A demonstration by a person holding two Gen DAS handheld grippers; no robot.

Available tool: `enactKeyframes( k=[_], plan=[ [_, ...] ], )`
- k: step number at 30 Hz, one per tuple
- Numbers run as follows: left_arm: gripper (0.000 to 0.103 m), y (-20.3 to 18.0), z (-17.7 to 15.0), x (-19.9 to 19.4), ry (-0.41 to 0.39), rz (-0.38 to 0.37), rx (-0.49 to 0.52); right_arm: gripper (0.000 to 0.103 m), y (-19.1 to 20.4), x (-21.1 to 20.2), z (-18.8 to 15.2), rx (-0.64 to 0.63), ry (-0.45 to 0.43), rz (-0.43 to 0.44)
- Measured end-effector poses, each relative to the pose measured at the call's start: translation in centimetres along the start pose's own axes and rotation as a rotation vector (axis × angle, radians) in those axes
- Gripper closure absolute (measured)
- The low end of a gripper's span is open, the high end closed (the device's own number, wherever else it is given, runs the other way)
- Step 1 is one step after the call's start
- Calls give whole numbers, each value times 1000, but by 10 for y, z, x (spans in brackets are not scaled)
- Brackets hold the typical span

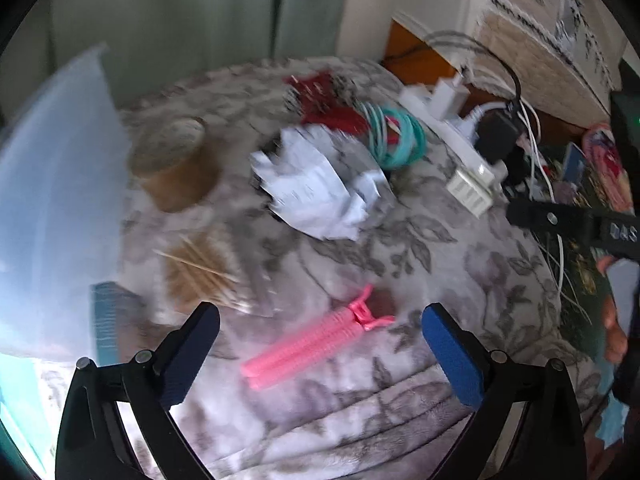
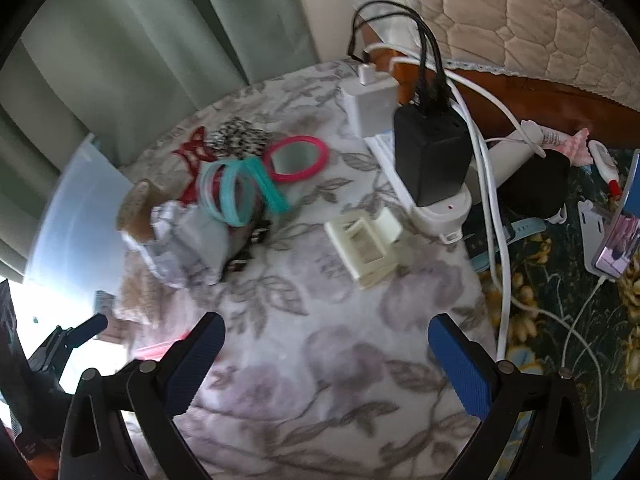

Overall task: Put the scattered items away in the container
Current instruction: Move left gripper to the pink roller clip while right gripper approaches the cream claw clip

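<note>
Left gripper: I had the jaws wide apart, nothing btwn them, hovering over the floral blanket.
Right gripper: jaws apart too, empty, over a bare patch of the blanket. Its tip also showed at the right edge of the left wrist view.
Pink hair roller: lay on the blanket just ahead of my left gripper, btwn the two fingers' line of sight — clip end pointing away from me, not touched.
Container: clear plastic bin w/ a pale wall, at the left edge of the blanket; I couldn't tell what was inside.
Toothpicks: loose bundle near the bin, left of the roller.
Tape roll: brown, standing near the bin's wall — blurred in both views.
Crumpled paper: white wad mid-blanket, beyond the roller.
Teal bands: several loops piled against the far side of the paper.
Pink ring: flat on the blanket, just beside the teal bands.
Red item: behind the bands, shape unclear.
Cream plastic box: open, well apart from the pile, near the power strip.
Chargers: one white, one black, plugged into the strip, cables trailing off right.
</note>
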State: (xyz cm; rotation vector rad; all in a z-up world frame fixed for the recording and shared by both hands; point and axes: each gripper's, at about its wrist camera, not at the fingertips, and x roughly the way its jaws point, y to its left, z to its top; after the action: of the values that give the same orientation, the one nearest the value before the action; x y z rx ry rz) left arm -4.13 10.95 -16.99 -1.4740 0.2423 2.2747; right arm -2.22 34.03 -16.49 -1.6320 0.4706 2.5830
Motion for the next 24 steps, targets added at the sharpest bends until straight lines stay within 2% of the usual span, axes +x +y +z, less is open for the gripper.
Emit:
enactKeyframes(
  k=[4, 10, 15, 19, 24],
  plan=[
    [22, -11, -1, 20, 53, 51, 79, 2, -6, 13, 2, -12, 24, -13],
    [22, -21, 3, 36, 84, 50, 135, 5, -14, 28, 10, 27, 34, -47],
    [23, -30, 10, 33, 50, 66, 190, 19, -24, 38, 20, 95, 31, -91],
    [23, -36, 14, 39, 55, 65, 227, 21, -22, 43, 25, 75, 12, -90],
    [23, -31, 17, 51, 101, 46, 199, 21, -24, 49, 27, 67, 0, -114]
  ],
)
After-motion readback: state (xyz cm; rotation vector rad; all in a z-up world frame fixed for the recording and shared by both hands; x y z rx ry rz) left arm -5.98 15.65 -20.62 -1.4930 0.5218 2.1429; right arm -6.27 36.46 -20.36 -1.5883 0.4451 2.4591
